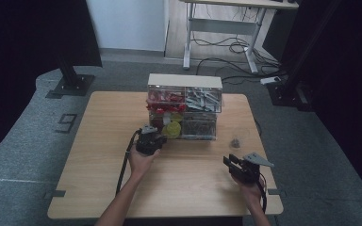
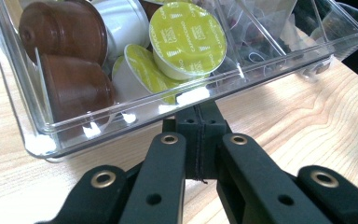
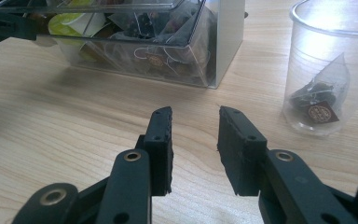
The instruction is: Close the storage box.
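From the high view, a clear organizer (image 1: 185, 106) is seen standing at the far middle of the wooden table (image 1: 99, 155), with the left gripper (image 1: 150, 140) brought up against its lower left drawer and the right gripper (image 1: 238, 165) held well apart near the right front edge; a clear cup (image 1: 236, 140) stands between that gripper and the organizer. In the left gripper view, the jaws are seen pressed together just under the front lip of the clear drawer (image 2: 121, 122), apparently pinched on that lip or a small tab, though what is clamped cannot be made out; brown capsules (image 2: 65, 32) and yellow-green capsules (image 2: 186, 39) lie crowded inside, touching one another. In the right gripper view, the jaws are held parted with nothing between them, above bare wood, and the cup is seen to the right with a tea bag (image 3: 318, 108) at its bottom. It is judged that the drawer is being slid by its front. If the grip slips or the pull is angled, the light organizer could be dragged or tipped, and capsules could be spilled.
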`<action>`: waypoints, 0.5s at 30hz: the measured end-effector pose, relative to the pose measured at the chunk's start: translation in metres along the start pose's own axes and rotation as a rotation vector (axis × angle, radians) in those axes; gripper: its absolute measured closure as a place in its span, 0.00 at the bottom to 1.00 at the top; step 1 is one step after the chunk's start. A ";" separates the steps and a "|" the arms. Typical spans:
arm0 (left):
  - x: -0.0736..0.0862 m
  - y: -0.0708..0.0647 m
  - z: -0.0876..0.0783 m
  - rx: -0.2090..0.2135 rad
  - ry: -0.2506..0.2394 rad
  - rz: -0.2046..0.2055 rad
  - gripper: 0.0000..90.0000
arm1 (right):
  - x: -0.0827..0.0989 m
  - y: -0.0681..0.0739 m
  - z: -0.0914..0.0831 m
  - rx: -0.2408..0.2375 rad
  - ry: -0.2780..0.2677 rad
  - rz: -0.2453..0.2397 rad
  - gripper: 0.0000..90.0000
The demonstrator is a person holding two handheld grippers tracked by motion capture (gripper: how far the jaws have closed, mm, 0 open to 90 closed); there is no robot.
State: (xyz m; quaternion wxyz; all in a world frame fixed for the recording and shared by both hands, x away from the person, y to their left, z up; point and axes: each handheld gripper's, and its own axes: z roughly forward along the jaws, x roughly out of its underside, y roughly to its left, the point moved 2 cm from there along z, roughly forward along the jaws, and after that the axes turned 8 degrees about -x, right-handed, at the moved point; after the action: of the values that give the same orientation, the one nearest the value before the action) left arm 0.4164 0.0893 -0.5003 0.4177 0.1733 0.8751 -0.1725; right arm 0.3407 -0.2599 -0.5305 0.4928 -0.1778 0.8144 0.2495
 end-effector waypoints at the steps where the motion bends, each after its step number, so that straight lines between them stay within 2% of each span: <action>1: 0.001 0.000 0.000 0.001 0.000 -0.001 1.00 | 0.000 0.000 0.000 0.000 0.001 0.000 0.72; 12: 0.004 -0.001 0.004 0.007 0.015 0.004 1.00 | 0.003 -0.001 0.001 0.001 0.008 0.000 0.72; 15: 0.005 -0.001 0.005 0.015 0.018 -0.007 1.00 | 0.003 -0.001 0.001 0.002 0.010 0.002 0.72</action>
State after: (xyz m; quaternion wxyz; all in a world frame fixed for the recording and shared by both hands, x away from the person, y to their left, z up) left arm 0.4159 0.0873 -0.5071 0.4080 0.1747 0.8780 -0.1791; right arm 0.3403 -0.2604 -0.5338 0.4888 -0.1778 0.8172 0.2483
